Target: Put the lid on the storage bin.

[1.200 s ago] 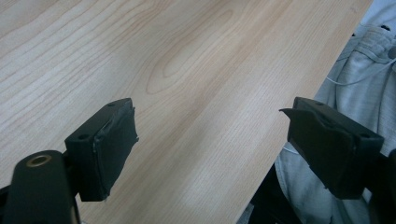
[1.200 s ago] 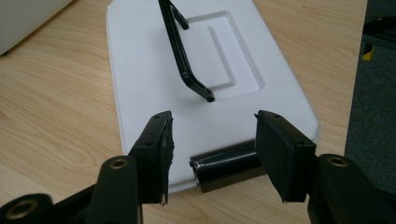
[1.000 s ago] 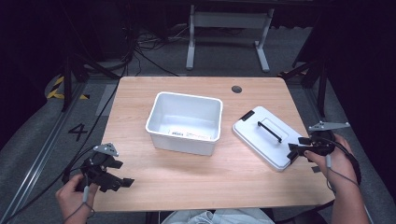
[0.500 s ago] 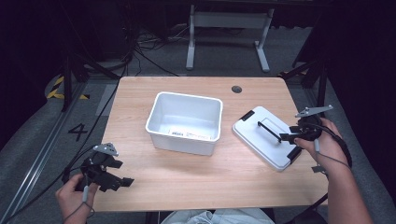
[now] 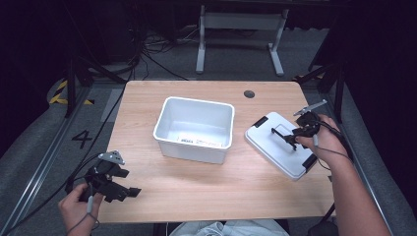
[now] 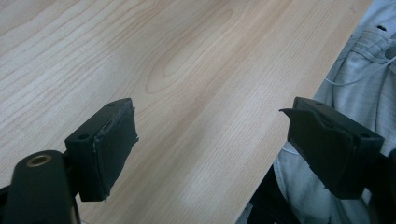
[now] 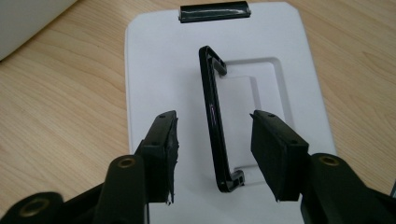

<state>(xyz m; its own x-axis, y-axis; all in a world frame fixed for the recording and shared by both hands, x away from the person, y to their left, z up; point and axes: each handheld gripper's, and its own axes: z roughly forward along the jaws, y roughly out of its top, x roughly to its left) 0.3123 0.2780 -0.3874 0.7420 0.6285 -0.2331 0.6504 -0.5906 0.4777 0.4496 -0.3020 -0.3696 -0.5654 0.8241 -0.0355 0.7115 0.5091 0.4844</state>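
A flat white lid (image 5: 280,143) lies on the right part of the wooden counter (image 5: 206,196), tilted at an angle to the counter's edges. It has rounded corners, a black clip (image 7: 214,11) at its far end, and another at its near end in the high view. A slim black handle (image 7: 214,121) stands up from a shallow rectangular recess in its middle.

To its left, near the centre of the counter, sits an open white bin (image 5: 195,129) with a white label on the near inside wall; its print is too small to read. A "4" (image 5: 81,139) is marked on the grey floor to the left.

The right hand-held gripper (image 7: 212,140) has its jaws apart, one on each side of the raised handle and not touching it. Half a second ago it was at the lid's right edge; it has since moved in over the handle.

The left hand-held gripper (image 6: 210,149) stays over the near left corner of the counter, jaws wide apart, with a grey garment (image 6: 355,79) past the counter's edge. The bin and lid lie where they were.
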